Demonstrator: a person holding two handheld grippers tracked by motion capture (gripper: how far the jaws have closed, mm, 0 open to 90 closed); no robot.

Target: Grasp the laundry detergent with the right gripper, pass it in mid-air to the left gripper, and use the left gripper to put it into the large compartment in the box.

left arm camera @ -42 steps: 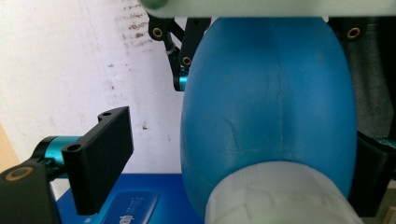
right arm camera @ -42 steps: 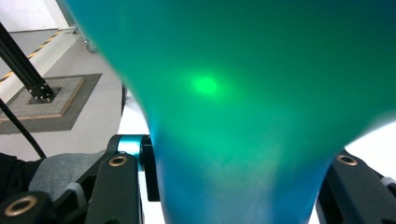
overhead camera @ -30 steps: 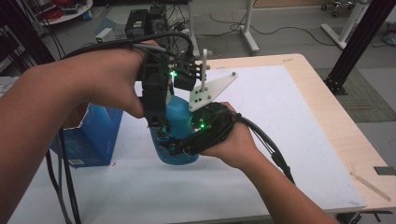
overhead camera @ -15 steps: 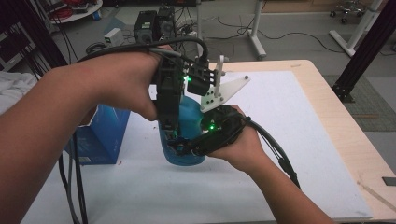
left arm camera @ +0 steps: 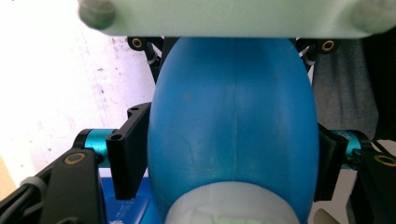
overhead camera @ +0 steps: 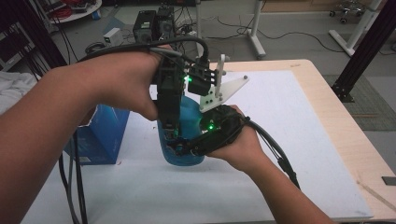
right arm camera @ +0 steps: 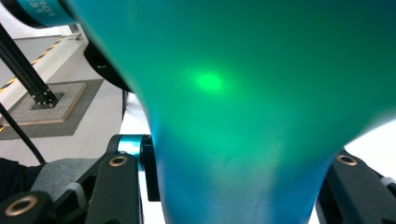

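White table (overhead camera: pixel 299 121) bears glossy blue bottle (overhead camera: pixel 189 116).

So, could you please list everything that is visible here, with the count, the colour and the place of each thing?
bottle: one, blue with a white cap end, upright on the mat near the middle of the table, between both grippers
box: one, blue, on the mat left of the bottle
mat: one, white, covering most of the table
table: one, light wood, bare along the right edge
left gripper: one, black, coming down onto the bottle from above; its jaws have just been closing on the bottle's sides
right gripper: one, black, shut on the bottle low down, from the right
hands: two, one holding each gripper
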